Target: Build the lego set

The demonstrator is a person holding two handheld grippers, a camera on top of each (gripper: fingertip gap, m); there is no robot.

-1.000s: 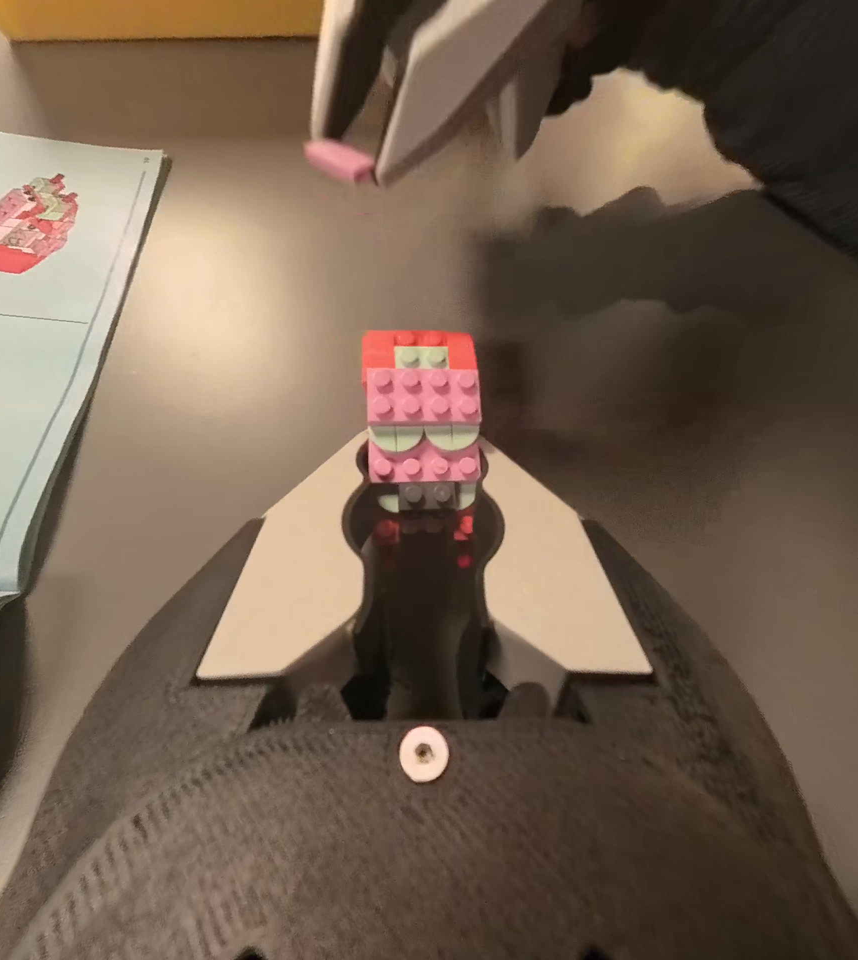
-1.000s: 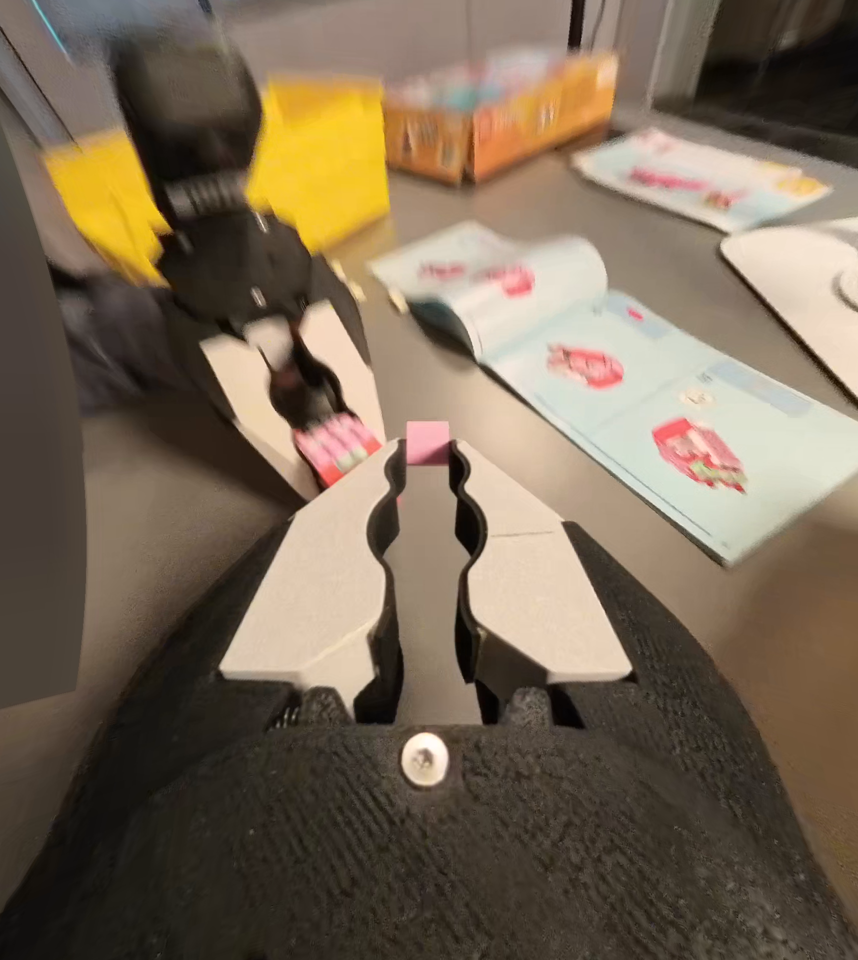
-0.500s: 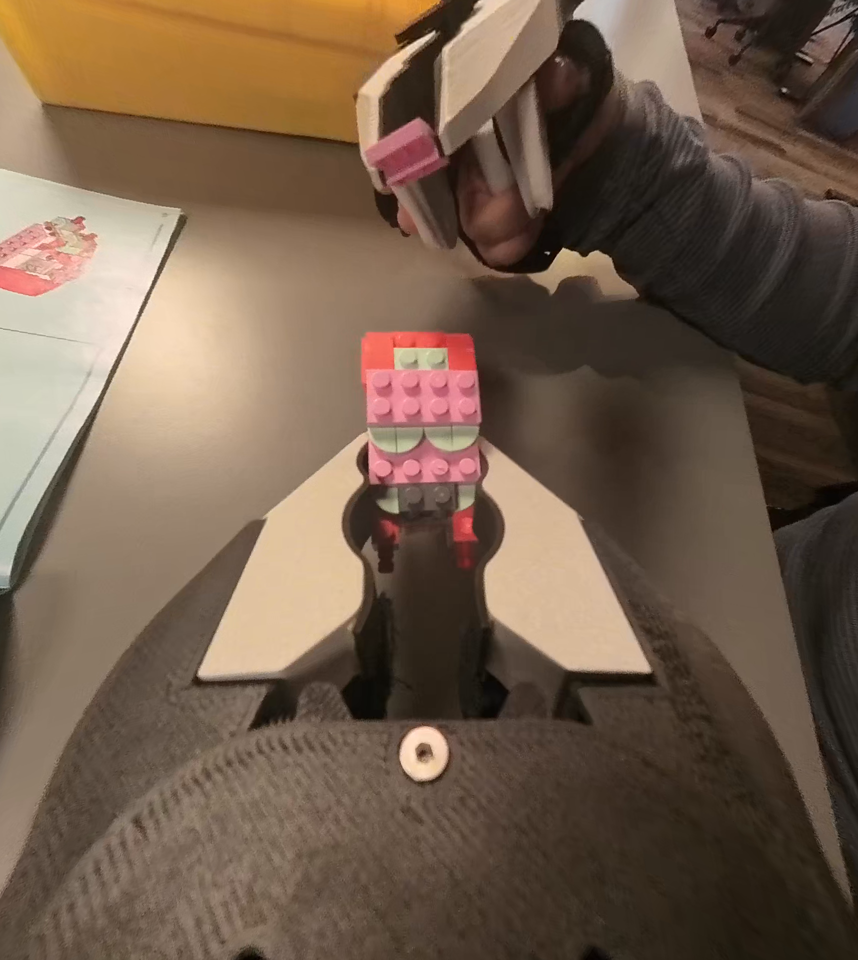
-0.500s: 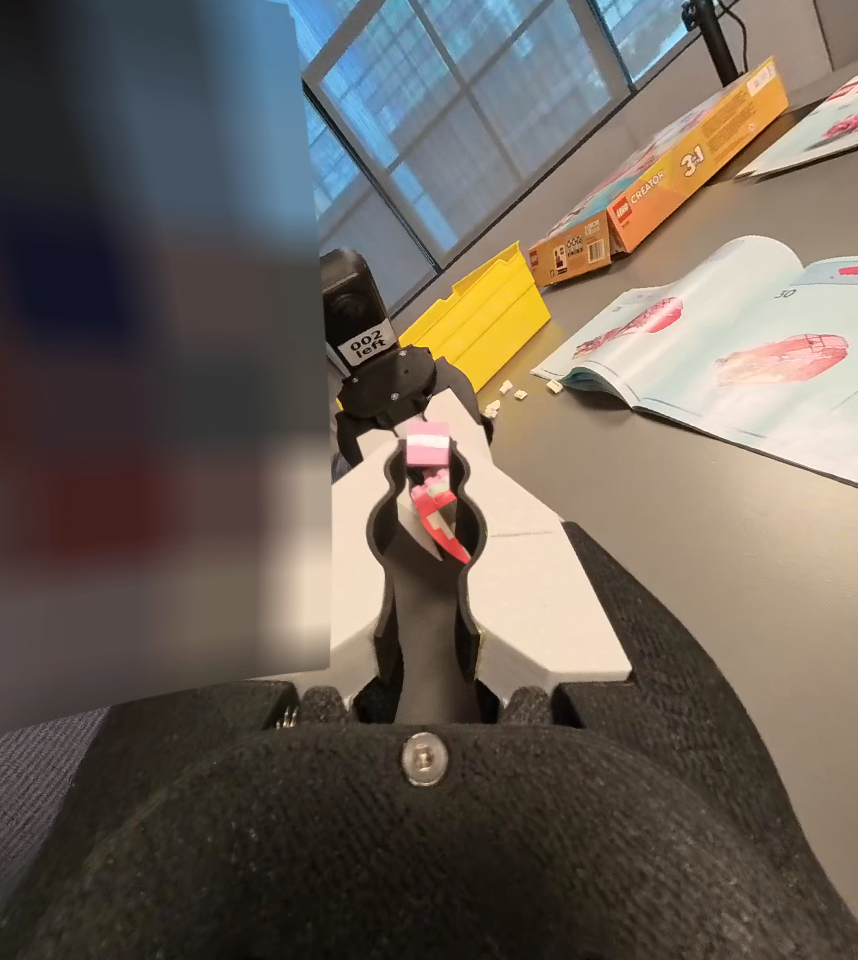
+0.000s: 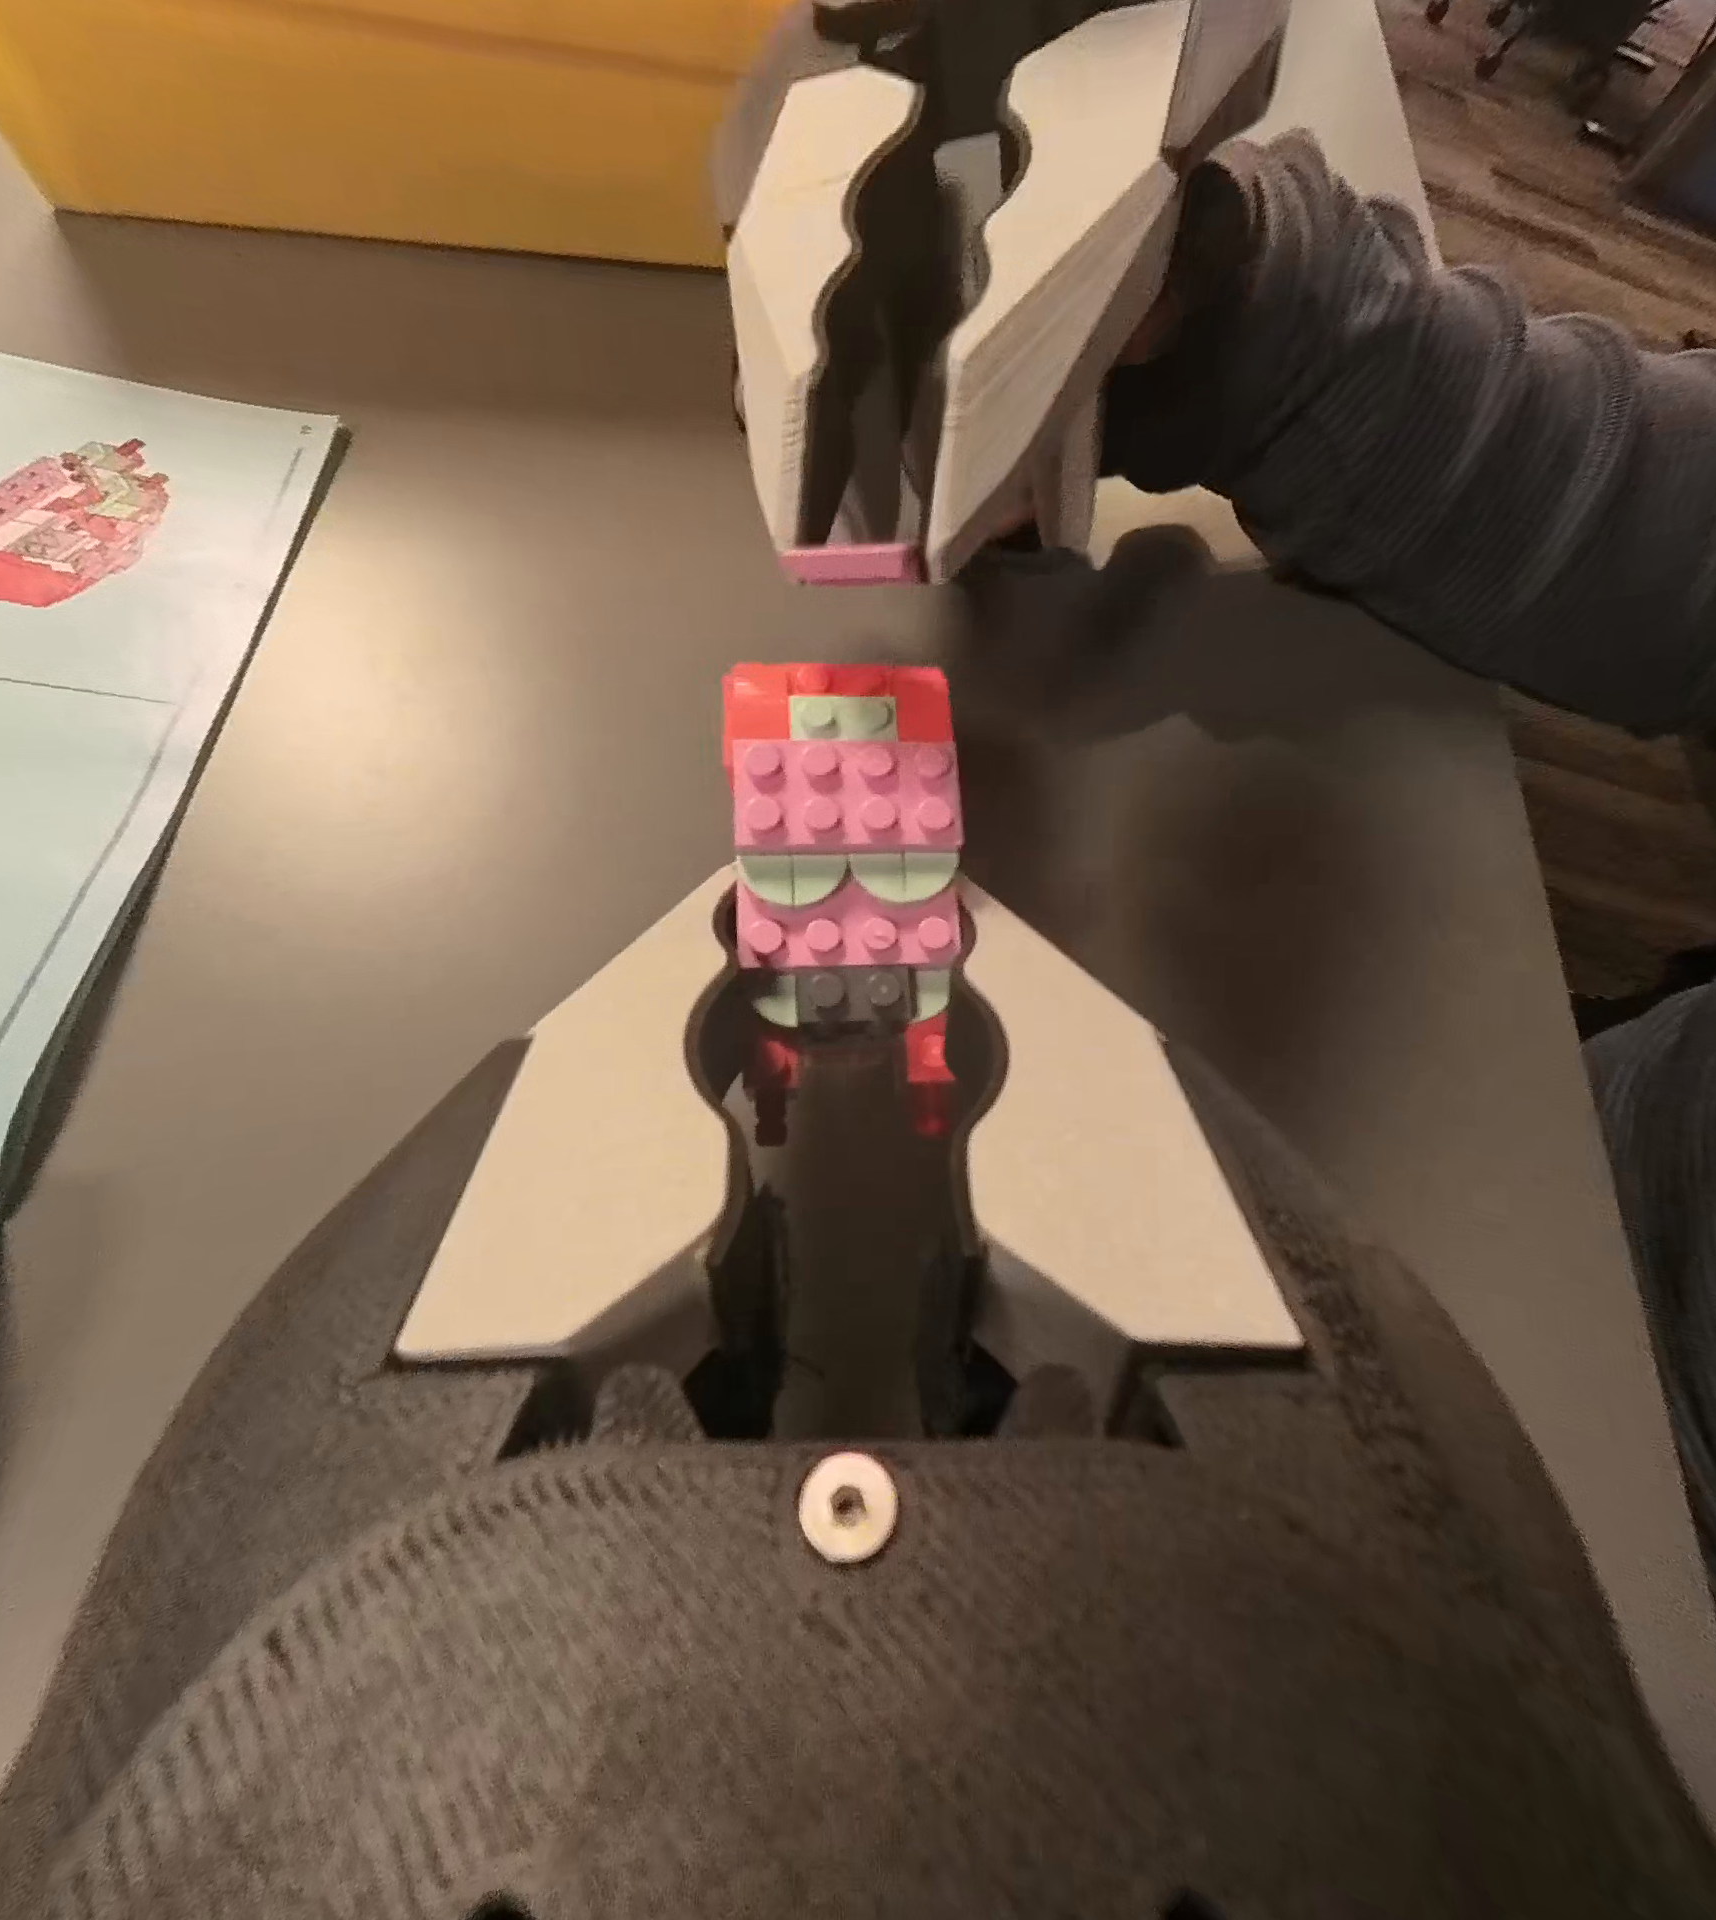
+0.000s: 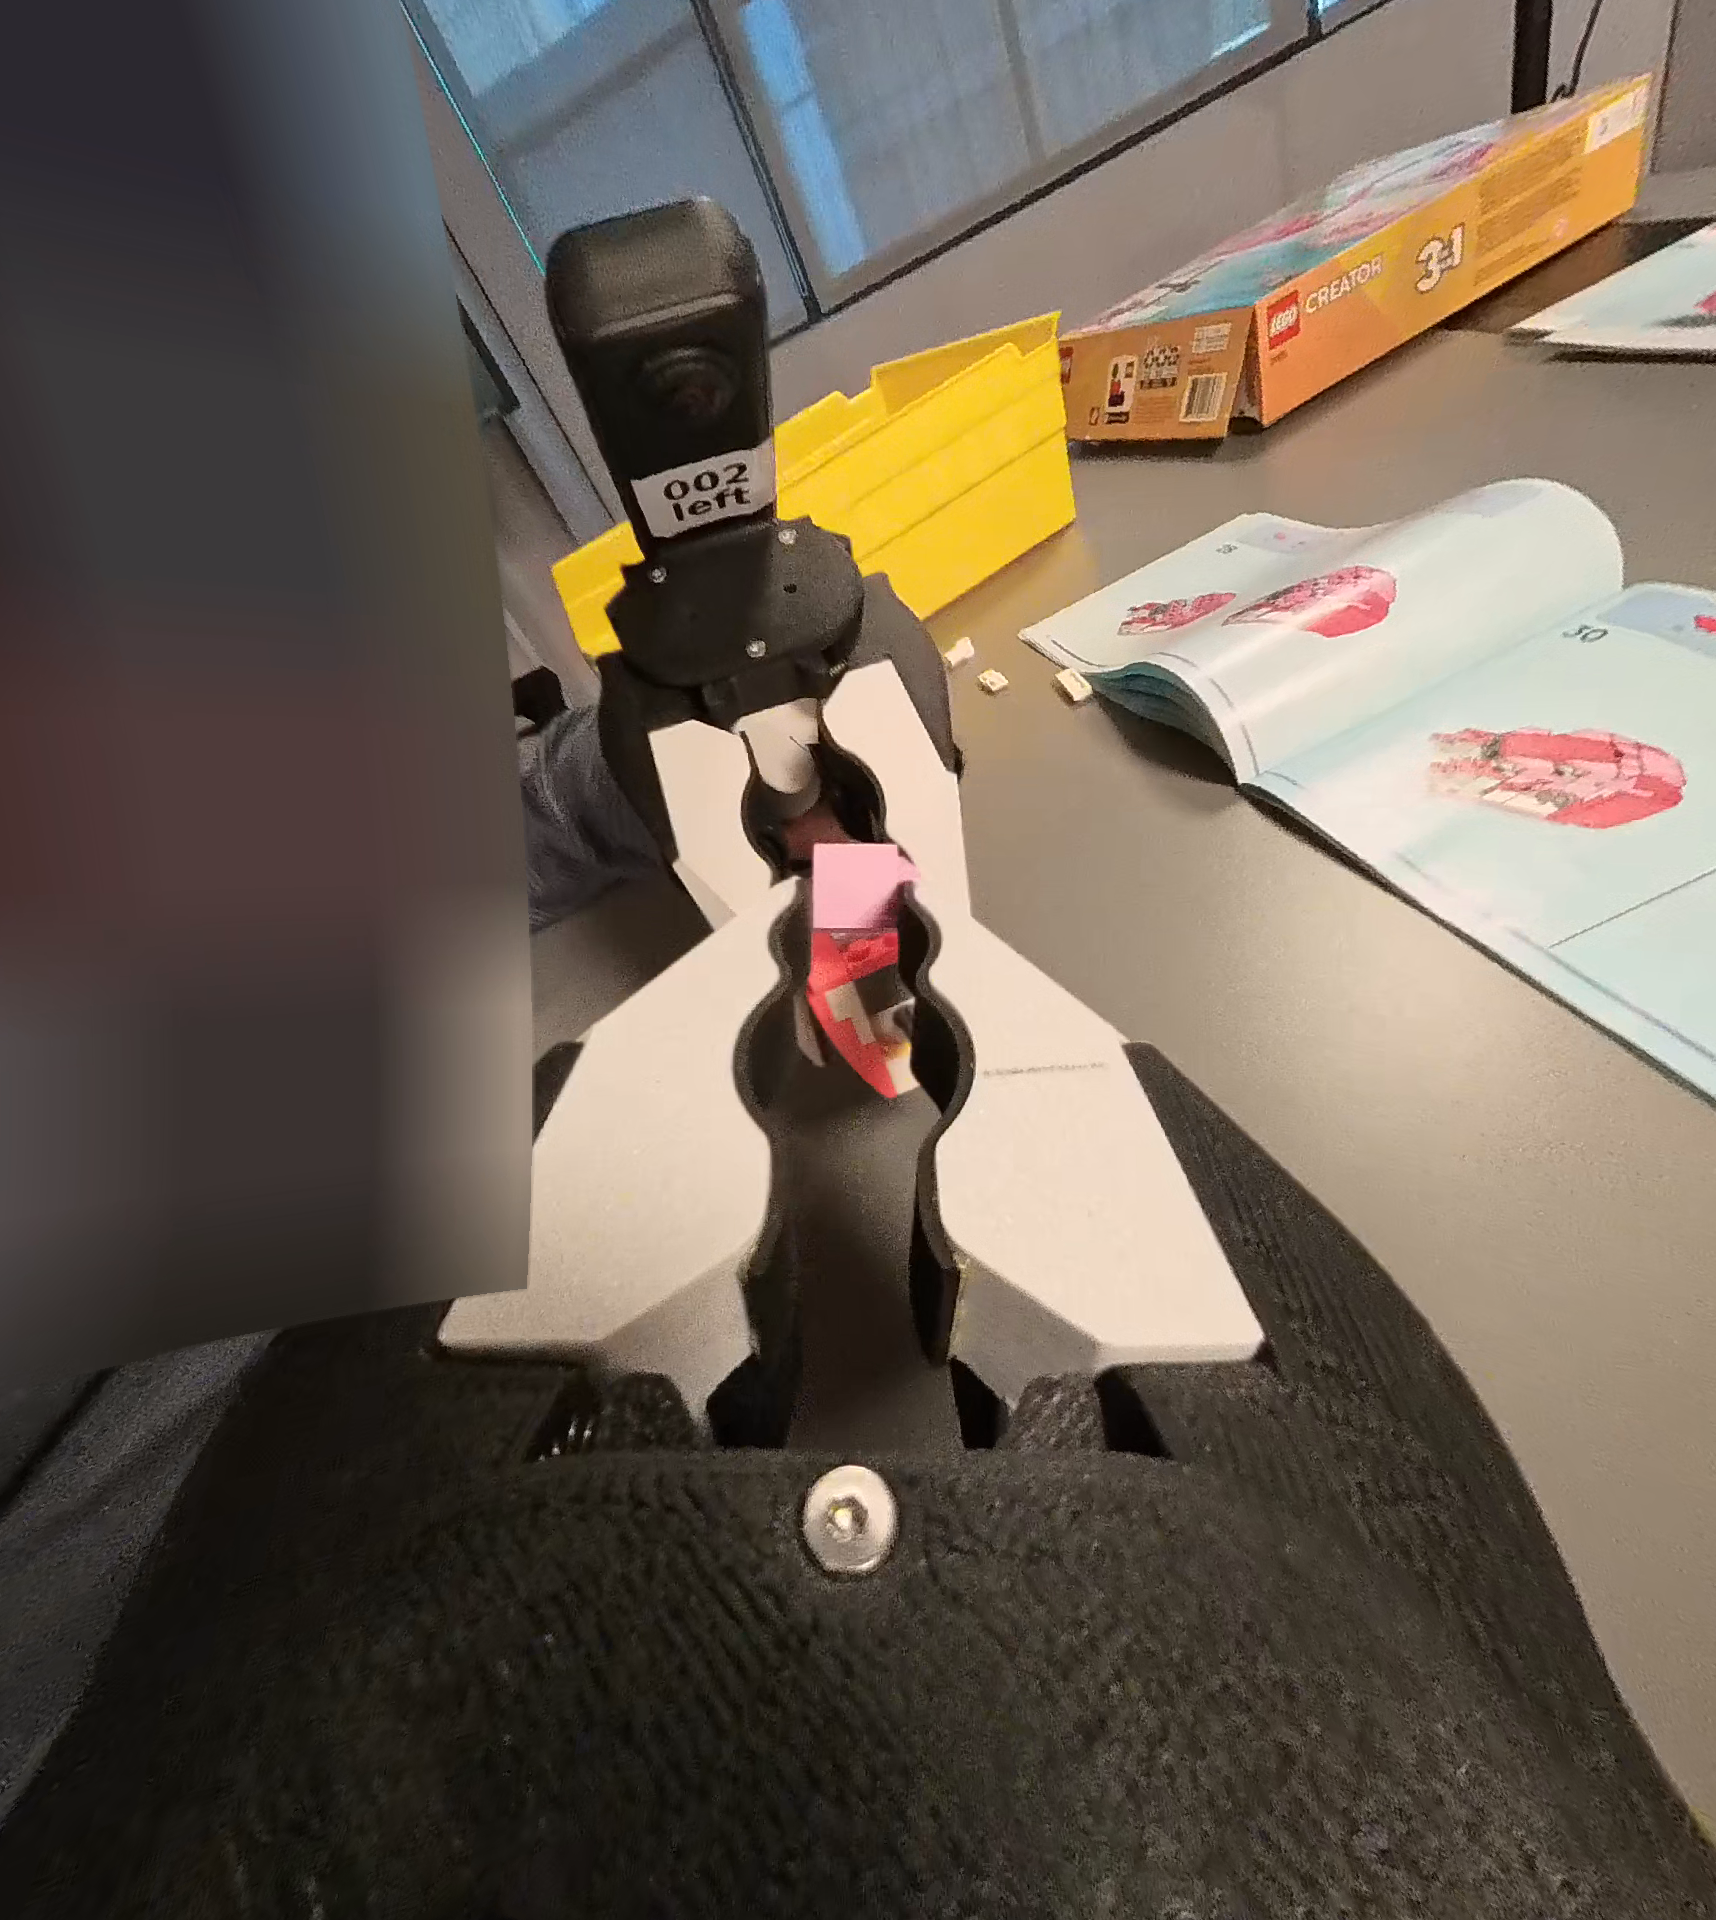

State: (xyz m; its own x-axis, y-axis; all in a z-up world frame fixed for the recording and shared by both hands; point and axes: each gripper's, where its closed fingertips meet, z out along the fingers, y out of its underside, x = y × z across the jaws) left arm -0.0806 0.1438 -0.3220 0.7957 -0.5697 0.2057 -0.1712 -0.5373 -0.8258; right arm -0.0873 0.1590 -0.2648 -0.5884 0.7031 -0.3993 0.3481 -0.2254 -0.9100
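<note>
At nine o'clock an open booklet lies on the worktop, the left tool at centre clamps a pink-and-red brick model, and at twelve o'clock the right tool pinches a flat pink brick just above it.

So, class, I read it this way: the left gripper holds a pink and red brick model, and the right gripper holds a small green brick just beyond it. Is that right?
Not quite. The small brick in the right gripper is pink, not green, as the left wrist view shows. The rest stands: the left gripper holds the pink and red brick model, with the small brick just beyond it.
</note>
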